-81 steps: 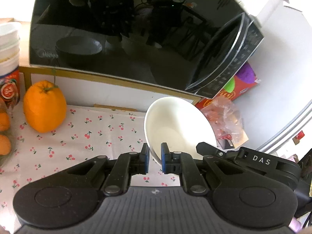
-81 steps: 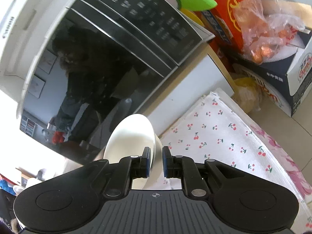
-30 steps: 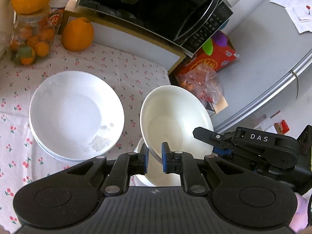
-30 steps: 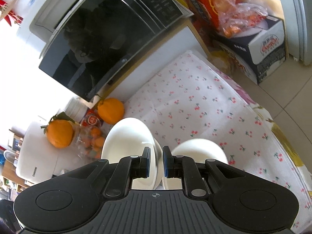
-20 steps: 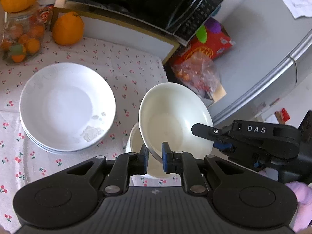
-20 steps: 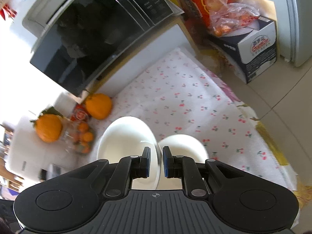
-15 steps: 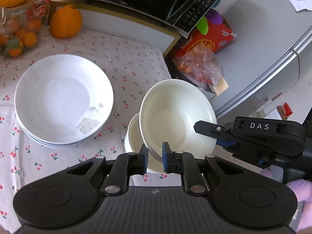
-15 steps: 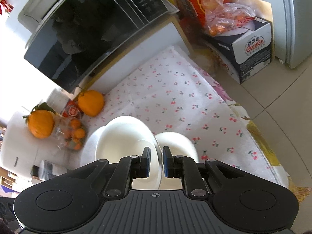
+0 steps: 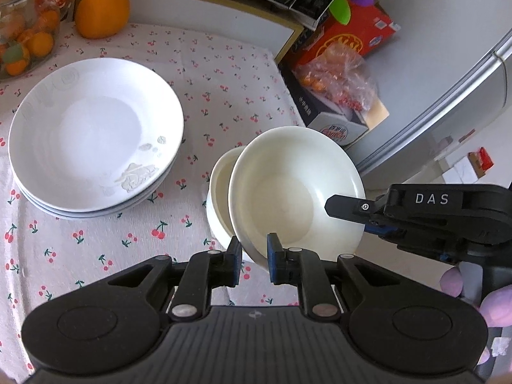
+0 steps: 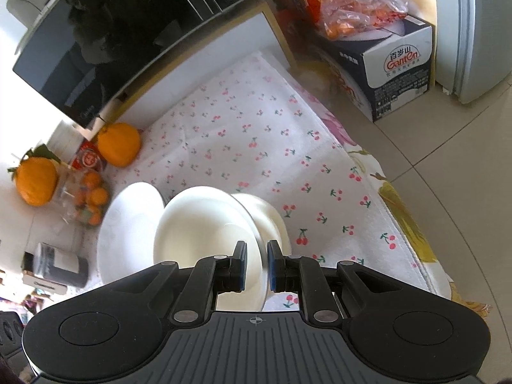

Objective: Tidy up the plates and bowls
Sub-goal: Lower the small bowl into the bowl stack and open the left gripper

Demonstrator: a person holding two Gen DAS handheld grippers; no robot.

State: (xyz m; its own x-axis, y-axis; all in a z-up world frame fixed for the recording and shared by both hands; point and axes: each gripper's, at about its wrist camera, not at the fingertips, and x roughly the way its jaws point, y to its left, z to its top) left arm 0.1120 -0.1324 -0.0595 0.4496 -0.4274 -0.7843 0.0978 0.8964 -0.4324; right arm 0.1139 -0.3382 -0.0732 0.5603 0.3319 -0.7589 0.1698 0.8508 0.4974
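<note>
A cream bowl (image 9: 288,192) hangs tilted, held by both grippers. My left gripper (image 9: 252,249) is shut on its near rim. My right gripper (image 10: 256,252) is shut on the rim at another side, and in the left wrist view its finger (image 9: 345,206) reaches in from the right. Just under the held bowl (image 10: 204,224) a second cream bowl (image 9: 219,192) stands on the cherry-print cloth (image 9: 224,73), partly hidden. To the left sits a stack of white deep plates (image 9: 92,134), also visible in the right wrist view (image 10: 128,224).
An orange (image 9: 102,9) and a glass jar of small oranges (image 9: 22,41) stand at the back left under a black microwave (image 10: 112,32). Right of the table edge, a carton (image 10: 400,57) with a plastic bag sits on the floor beside a grey fridge (image 9: 432,64).
Both grippers have sunk with the cream bowl, bringing it down close over the second bowl on the cloth. The grip on the rim is the same.
</note>
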